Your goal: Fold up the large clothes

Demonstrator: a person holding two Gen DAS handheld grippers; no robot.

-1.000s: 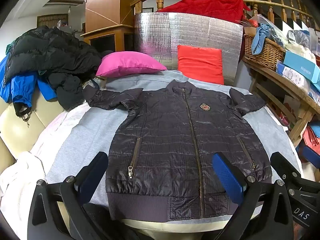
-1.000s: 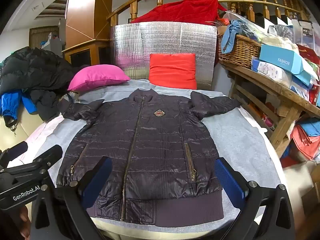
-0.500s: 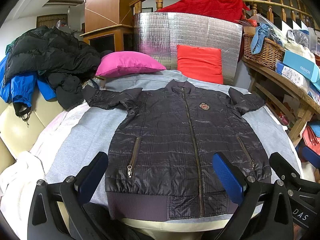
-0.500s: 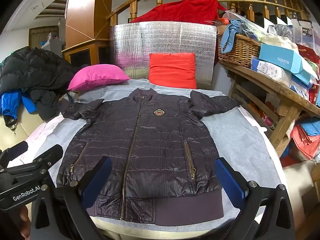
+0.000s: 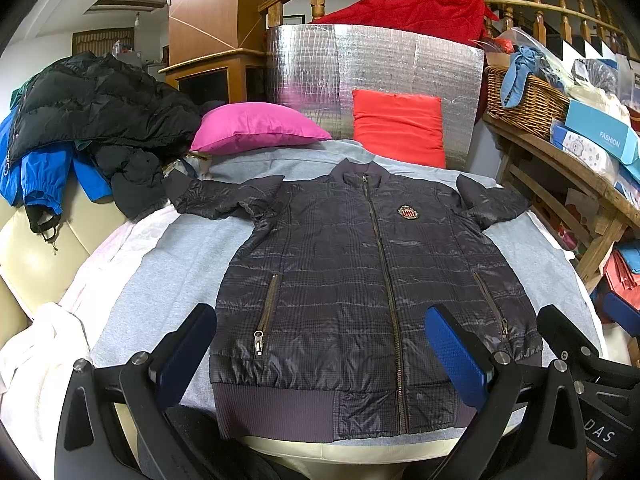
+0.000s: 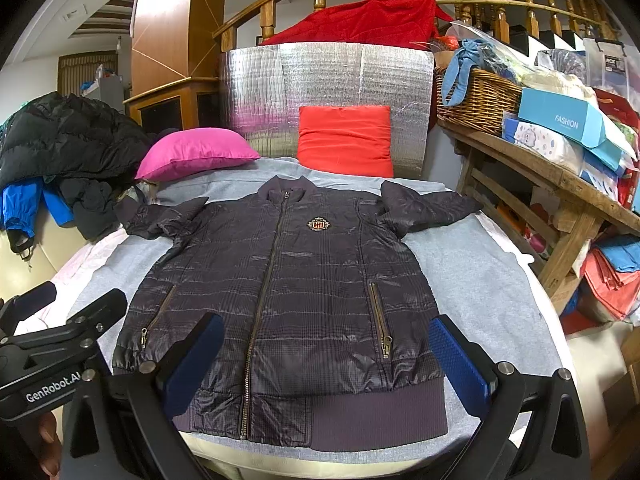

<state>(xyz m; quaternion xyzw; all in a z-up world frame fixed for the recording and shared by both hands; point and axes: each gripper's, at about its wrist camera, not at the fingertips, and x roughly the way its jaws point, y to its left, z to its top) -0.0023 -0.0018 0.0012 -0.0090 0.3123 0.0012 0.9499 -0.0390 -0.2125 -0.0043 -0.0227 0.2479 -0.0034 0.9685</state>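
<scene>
A dark quilted jacket (image 5: 360, 280) lies flat and zipped, front up, on a grey-covered table (image 5: 168, 272), sleeves spread to both sides and collar at the far end. In the right wrist view the same jacket (image 6: 288, 292) fills the middle. My left gripper (image 5: 320, 356) hovers open above the hem, blue pads wide apart and holding nothing. My right gripper (image 6: 328, 364) is open too, over the hem near the front edge. Each view catches the other gripper at its side.
A pink cushion (image 5: 256, 128) and a red cushion (image 5: 400, 128) lean at the table's far end before a silver foil panel (image 5: 376, 76). Black and blue coats (image 5: 80, 120) pile at left. A wooden shelf (image 6: 540, 168) with basket and boxes stands right.
Both grippers have edged very slightly; the jacket lies as before, and both stay open.
</scene>
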